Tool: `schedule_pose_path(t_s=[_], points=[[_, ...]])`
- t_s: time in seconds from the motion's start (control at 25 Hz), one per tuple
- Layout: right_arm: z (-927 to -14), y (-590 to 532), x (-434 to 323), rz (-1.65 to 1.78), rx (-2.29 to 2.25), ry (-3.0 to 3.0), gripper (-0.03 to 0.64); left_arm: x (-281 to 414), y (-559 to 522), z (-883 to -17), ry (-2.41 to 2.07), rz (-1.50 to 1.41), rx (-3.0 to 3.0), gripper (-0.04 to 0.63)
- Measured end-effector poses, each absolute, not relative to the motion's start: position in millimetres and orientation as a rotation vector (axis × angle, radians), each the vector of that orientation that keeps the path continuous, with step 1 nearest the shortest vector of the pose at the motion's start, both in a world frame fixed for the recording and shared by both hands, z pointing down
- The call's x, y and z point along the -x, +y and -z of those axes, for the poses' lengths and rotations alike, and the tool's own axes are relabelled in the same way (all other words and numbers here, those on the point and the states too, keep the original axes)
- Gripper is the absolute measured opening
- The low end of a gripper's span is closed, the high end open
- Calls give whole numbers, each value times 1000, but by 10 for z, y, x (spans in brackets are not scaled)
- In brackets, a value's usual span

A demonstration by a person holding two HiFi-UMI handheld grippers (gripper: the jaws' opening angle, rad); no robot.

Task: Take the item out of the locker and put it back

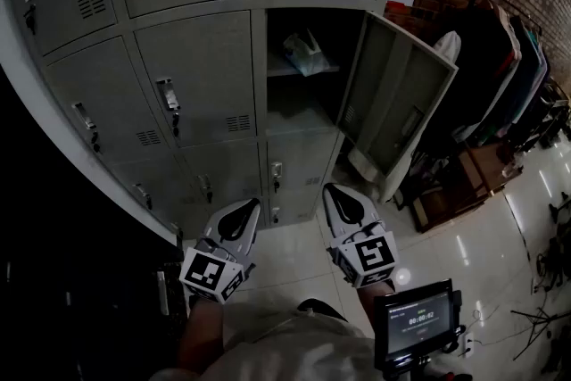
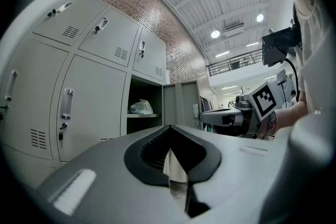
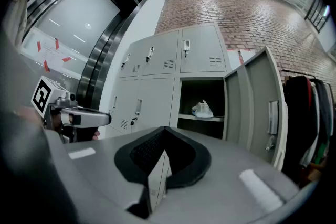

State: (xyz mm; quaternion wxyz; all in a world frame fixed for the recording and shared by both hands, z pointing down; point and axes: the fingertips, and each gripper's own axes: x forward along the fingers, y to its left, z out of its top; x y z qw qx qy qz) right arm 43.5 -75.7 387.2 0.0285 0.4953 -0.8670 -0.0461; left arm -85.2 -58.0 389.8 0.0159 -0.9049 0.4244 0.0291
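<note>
The open locker has a shelf, and on it lies the item, a pale crumpled plastic bag. The bag also shows in the left gripper view and in the right gripper view. The locker's door is swung out to the right. My left gripper and right gripper hang side by side well short of the locker, below its opening. Both point level at the locker bank. The left gripper and the right gripper are each shut with nothing held.
The other grey locker doors are closed, with keys in their locks. A rack of dark clothes stands at the right against a brick wall. A small screen sits at the person's waist. The glossy tiled floor lies below.
</note>
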Motion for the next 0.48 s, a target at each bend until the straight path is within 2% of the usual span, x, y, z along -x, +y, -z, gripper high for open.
schedule_pose_path(t_s=[0.48], points=[[-4002, -1305, -449, 136, -1505, -2671, 0, 836, -1113, -3925, 1314, -105, 2805, 0]])
